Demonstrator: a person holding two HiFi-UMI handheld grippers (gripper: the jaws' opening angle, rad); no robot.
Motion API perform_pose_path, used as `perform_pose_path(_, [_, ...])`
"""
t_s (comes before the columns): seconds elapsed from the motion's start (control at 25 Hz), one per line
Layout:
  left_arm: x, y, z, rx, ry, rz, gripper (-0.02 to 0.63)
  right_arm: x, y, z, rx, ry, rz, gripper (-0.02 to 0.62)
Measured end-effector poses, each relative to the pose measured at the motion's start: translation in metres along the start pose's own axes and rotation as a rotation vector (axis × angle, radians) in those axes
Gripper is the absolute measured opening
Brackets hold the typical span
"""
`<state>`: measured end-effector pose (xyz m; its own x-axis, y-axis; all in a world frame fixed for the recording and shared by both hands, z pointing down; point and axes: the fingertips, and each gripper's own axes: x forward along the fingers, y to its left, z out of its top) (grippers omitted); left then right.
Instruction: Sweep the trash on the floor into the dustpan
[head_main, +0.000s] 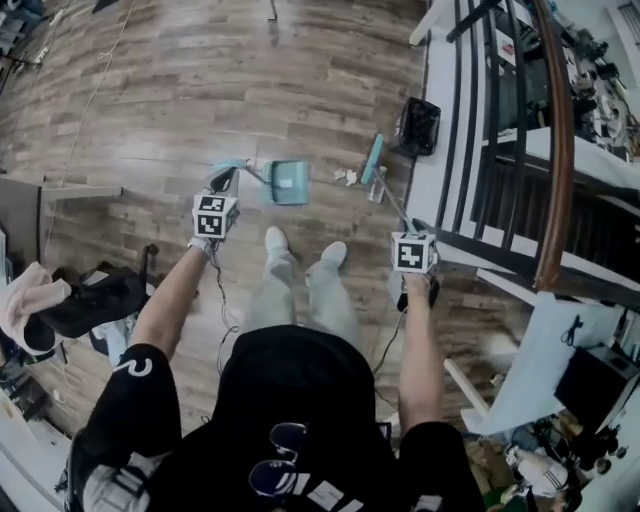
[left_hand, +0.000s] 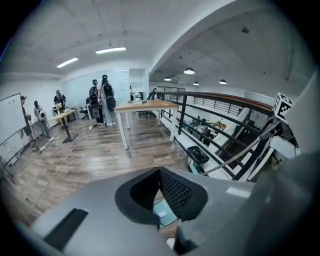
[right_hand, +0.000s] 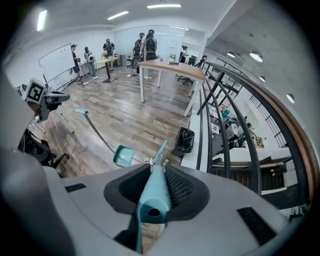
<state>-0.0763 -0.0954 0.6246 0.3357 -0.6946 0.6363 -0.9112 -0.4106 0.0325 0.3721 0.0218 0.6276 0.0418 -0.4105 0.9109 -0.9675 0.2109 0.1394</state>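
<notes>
My right tongs (right_hand: 152, 186) are clamping the broom (right_hand: 161, 151), and my left tongs (left_hand: 159, 191) are gripping the dustpan (head_main: 290, 182) handle. I'm lining up the sweep. Next, the broom needs to push the trash (head_main: 349, 177) across the floor (head_main: 200, 90) into the dustpan.

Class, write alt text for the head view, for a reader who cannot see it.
Seen from above, a person on a wooden floor holds a dustpan by its handle in the left gripper and a broom in the right gripper. Trash lies between them.
</notes>
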Motion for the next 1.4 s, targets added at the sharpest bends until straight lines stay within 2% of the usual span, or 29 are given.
perform_pose_path(0.2, [0.035, 0.025, -0.026, 0.01, 0.061, -0.033, 0.0, 0.014, 0.016, 0.017, -0.004, -0.013, -0.03, 0.087])
perform_pose_path(0.36, [0.053, 0.036, -0.051, 0.009, 0.101, -0.04, 0.002, 0.032, 0.038, 0.024, 0.013, -0.013, -0.022, 0.087])
perform_pose_path(0.72, [0.074, 0.055, -0.078, 0.049, 0.158, -0.068, 0.049, 0.066, 0.085, 0.044, -0.032, 0.007, -0.038, 0.087])
perform_pose_path(1.16, [0.081, 0.054, -0.079, 0.088, 0.151, -0.099, 0.074, 0.081, 0.109, 0.037, -0.029, 0.019, -0.05, 0.087])
perform_pose_path(1.4, [0.079, 0.056, -0.082, 0.083, 0.165, -0.105, 0.074, 0.066, 0.095, 0.028, -0.024, 0.022, -0.097, 0.087])
